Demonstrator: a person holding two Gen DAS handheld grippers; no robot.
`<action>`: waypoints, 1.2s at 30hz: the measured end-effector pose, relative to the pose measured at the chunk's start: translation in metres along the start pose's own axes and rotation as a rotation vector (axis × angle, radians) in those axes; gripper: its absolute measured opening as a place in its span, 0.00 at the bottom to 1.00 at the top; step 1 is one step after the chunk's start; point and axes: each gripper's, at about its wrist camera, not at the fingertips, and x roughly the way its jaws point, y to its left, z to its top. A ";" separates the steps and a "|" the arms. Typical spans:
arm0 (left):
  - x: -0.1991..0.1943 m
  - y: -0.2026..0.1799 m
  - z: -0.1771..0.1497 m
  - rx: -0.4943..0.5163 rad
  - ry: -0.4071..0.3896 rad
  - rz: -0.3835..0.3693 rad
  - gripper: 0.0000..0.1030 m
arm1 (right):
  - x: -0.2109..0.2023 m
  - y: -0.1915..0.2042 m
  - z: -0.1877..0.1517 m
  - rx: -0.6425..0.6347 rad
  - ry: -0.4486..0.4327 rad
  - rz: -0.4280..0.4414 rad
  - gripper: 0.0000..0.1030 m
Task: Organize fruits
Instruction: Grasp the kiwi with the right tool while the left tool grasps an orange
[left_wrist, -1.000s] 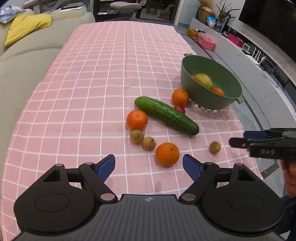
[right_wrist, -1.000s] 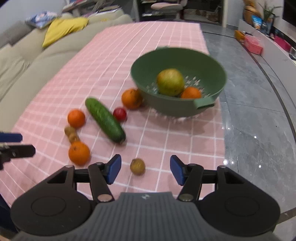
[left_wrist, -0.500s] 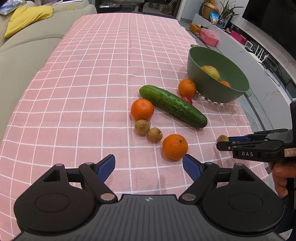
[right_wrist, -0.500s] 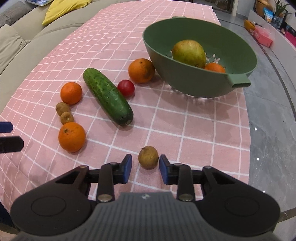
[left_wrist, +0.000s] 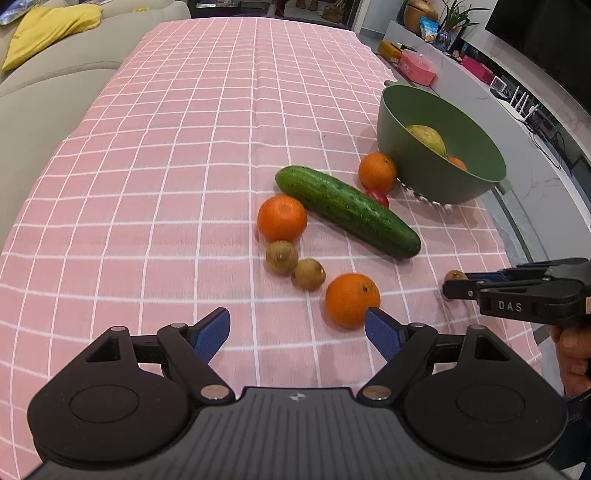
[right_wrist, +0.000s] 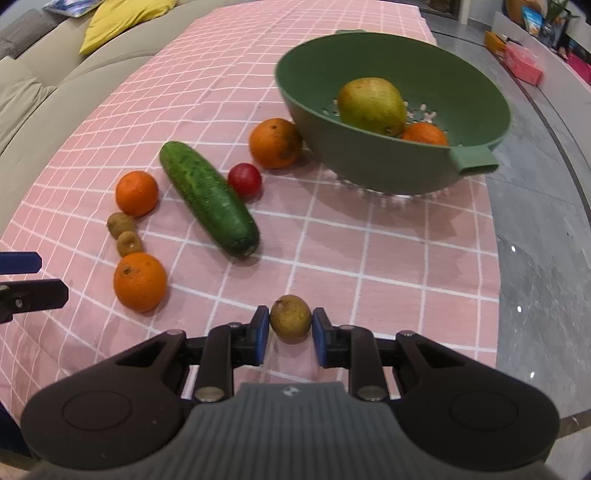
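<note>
My right gripper (right_wrist: 290, 328) is shut on a small brown fruit (right_wrist: 290, 318) resting on the pink checked cloth near the front edge; it also shows in the left wrist view (left_wrist: 455, 276). My left gripper (left_wrist: 297, 328) is open and empty, with its right fingertip just in front of an orange (left_wrist: 352, 300). Two small brown fruits (left_wrist: 295, 265), another orange (left_wrist: 282, 218), a cucumber (left_wrist: 347, 210), a small red fruit (right_wrist: 244, 178) and a third orange (right_wrist: 275, 143) lie on the cloth. The green colander bowl (right_wrist: 369, 155) holds a pear (right_wrist: 371, 106) and an orange (right_wrist: 424, 133).
A beige sofa (left_wrist: 55, 85) with a yellow cushion (left_wrist: 48, 27) runs along the table's left side. The table's right edge (right_wrist: 495, 258) drops to a grey marble floor. A low cabinet with boxes (left_wrist: 417, 66) stands far right.
My right gripper moved forward and down around the small brown fruit and closed on it. My left gripper drifted slightly nearer the fruits, still open.
</note>
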 end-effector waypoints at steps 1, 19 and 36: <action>0.001 0.000 0.003 0.002 -0.001 -0.002 0.94 | 0.000 -0.002 0.000 0.008 0.003 -0.002 0.20; 0.051 0.000 0.055 0.103 0.011 0.003 0.84 | 0.003 -0.012 0.008 0.066 0.007 0.006 0.21; 0.082 0.002 0.065 0.157 0.042 0.048 0.48 | 0.010 -0.016 0.013 0.079 0.017 0.010 0.21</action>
